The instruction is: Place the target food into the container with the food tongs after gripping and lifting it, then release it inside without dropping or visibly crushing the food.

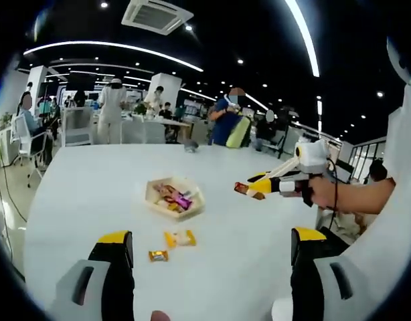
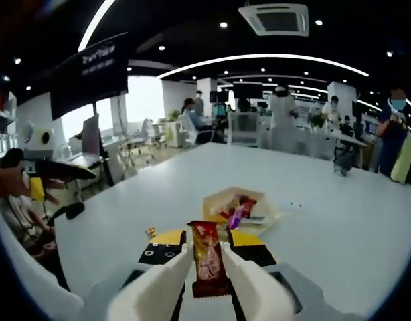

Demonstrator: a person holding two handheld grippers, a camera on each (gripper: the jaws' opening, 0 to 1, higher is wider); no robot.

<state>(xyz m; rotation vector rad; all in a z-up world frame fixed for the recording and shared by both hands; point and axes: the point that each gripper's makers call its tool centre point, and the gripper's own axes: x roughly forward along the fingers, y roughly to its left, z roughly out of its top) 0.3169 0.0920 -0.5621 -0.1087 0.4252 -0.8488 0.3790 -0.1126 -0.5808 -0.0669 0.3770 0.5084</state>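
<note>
We are holding red snack bar (image 2: 207,264) clamped in right gripper (image 2: 207,274), lengthwise along jaws; tray (image 2: 216,200) lying just ahead of it. Left gripper (image 1: 209,257) hanging wide, empty, nearer loose candies (image 1: 180,238) short of tray.

Table (image 1: 92,194) bare around tray (image 1: 154,194); two loose snacks (image 1: 179,238) near it, toward left gripper (image 1: 212,251). Tray top open, half filled.

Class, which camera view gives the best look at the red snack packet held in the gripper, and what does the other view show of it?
The right gripper view: the red snack packet stands close up, clamped between the right gripper's jaws. The left gripper view shows the packet small and distant at that gripper's tip, right of the tray.
</note>
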